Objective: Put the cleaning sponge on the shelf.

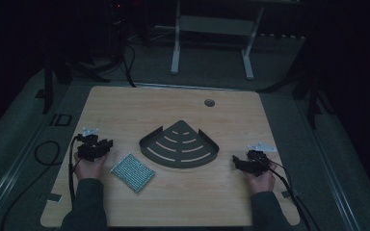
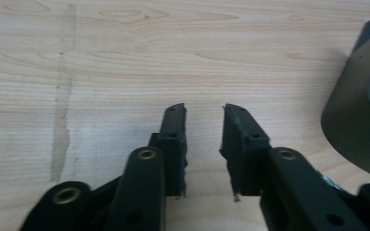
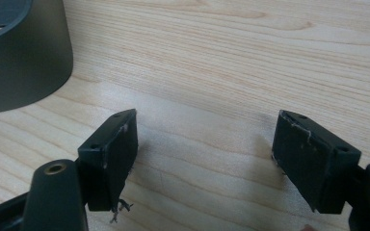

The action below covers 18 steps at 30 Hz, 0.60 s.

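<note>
On the wooden table (image 1: 125, 110), a dark corner shelf (image 1: 179, 144) is seen at the middle with a sponge (image 1: 132, 172) just left of it, flanked by the left gripper (image 1: 107, 143), narrowly parted and empty, and the right gripper (image 1: 236, 161), spread wide and empty.

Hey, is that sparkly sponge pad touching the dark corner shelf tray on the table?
Apart. The high view shows a strip of bare wooden table between the sponge pad and the curved front edge of the corner shelf tray.
</note>
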Motion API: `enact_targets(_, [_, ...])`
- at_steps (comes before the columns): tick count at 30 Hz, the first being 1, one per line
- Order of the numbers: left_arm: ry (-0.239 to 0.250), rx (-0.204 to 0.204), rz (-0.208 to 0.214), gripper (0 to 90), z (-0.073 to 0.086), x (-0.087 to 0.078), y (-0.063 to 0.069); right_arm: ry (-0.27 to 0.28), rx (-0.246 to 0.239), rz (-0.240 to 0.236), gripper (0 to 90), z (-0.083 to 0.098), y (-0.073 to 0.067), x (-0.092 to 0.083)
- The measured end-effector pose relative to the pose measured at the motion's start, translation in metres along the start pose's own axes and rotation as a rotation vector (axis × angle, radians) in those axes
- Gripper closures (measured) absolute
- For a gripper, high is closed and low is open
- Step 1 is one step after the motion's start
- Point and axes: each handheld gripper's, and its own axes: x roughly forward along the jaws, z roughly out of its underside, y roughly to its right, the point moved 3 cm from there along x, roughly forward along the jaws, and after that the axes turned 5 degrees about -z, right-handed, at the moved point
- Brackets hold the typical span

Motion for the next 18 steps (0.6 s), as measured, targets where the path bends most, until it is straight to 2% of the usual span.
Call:
enact_targets(4, [-0.011, 0.011, 0.007, 65.3, 0.004, -0.007, 0.002, -0.001, -0.005, -0.005, 23.6, 0.000, 0.000, 0.000])
enact_targets(7, [-0.018, 0.004, 0.039, 67.8, 0.006, -0.015, 0.005, -0.001, -0.008, -0.007, 23.5, 0.000, 0.000, 0.000])
enact_targets(10, [-0.023, 0.023, 0.049, 70.0, 0.009, -0.022, 0.011, -0.001, -0.009, -0.009, 23.4, 0.000, 0.001, 0.000])
enact_targets(11, [-0.034, 0.042, 0.057, 70.8, 0.012, -0.026, 0.015, -0.002, -0.010, -0.009, 23.3, 0.000, 0.001, 0.000])
enact_targets(13, [-0.036, 0.047, 0.062, 72.5, 0.013, -0.028, 0.018, -0.002, -0.010, -0.010, 23.2, 0.000, 0.001, 0.000])
enact_targets(14, [-0.042, 0.070, 0.081, 73.0, 0.017, -0.033, 0.024, -0.002, -0.011, -0.011, 23.1, 0.000, 0.001, 0.000])
enact_targets(16, [-0.041, 0.081, 0.084, 73.6, 0.018, -0.035, 0.028, -0.003, -0.012, -0.012, 23.0, 0.000, 0.001, 0.000])
enact_targets(18, [-0.041, 0.102, 0.104, 74.0, 0.021, -0.041, 0.035, -0.003, -0.011, -0.012, 23.1, 0.000, 0.001, 0.000])
